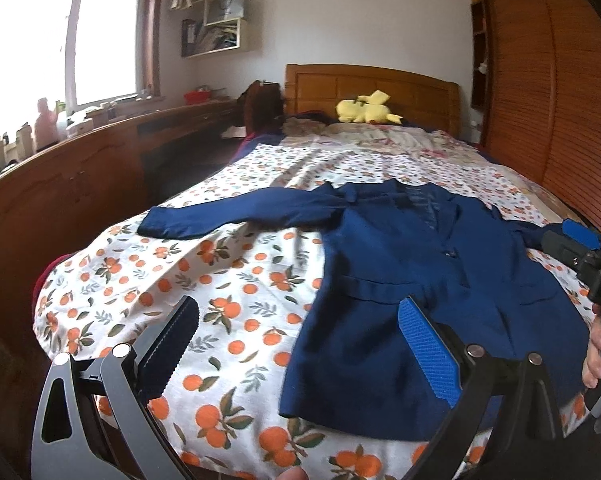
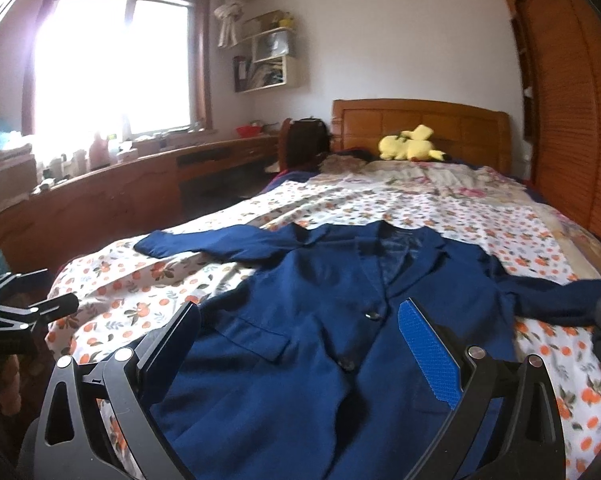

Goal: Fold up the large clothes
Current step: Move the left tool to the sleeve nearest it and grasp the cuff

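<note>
A navy blue blazer [image 1: 412, 280] [image 2: 320, 344] lies face up and buttoned on the bed, collar toward the headboard. Its left sleeve [image 1: 220, 220] [image 2: 204, 246] stretches out to the left; the other sleeve [image 2: 560, 298] runs off to the right. My left gripper [image 1: 296, 344] hovers open above the blazer's lower left hem, holding nothing. My right gripper [image 2: 300, 344] is open over the blazer's front, also holding nothing. The right gripper [image 1: 580, 248] shows at the right edge of the left wrist view, held by a hand [image 1: 596, 352]; the left gripper [image 2: 24, 312] shows at the left edge of the right wrist view.
The bed has an orange-print sheet [image 1: 204, 280] [image 2: 140, 280] and a wooden headboard [image 1: 372, 88]. A yellow plush toy [image 1: 366, 109] [image 2: 410, 144] sits near the pillows. A long wooden desk [image 1: 80, 168] runs along the left under the window. Slatted wardrobe doors [image 2: 572, 120] stand at the right.
</note>
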Motion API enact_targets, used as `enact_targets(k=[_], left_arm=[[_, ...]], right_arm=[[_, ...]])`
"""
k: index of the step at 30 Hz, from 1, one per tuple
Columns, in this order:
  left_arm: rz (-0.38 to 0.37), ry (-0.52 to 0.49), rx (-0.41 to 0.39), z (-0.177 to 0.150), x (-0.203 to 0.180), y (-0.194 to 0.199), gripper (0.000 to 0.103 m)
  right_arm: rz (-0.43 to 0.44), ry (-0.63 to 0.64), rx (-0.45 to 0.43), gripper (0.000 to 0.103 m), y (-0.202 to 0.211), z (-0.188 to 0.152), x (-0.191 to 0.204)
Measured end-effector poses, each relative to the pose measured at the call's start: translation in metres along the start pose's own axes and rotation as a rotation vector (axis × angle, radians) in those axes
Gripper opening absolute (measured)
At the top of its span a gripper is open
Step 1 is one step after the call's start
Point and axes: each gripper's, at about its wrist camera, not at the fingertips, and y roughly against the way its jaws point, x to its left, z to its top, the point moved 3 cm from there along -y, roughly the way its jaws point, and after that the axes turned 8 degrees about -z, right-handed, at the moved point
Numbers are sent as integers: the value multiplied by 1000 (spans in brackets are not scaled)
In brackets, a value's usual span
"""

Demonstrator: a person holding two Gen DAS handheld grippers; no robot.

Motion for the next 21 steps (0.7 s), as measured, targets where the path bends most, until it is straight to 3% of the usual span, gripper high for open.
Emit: enact_targets(k=[4, 12, 21], left_arm=[[31, -2, 5, 4, 14, -14, 100], [8, -43, 74, 19, 37, -64, 100], [-60, 15, 111, 54, 76, -128, 100]], right_arm=[[28, 18, -4, 96, -28, 7, 14], [49, 22, 15, 96, -90, 14, 34], [28, 30, 114, 96, -151, -16, 28]])
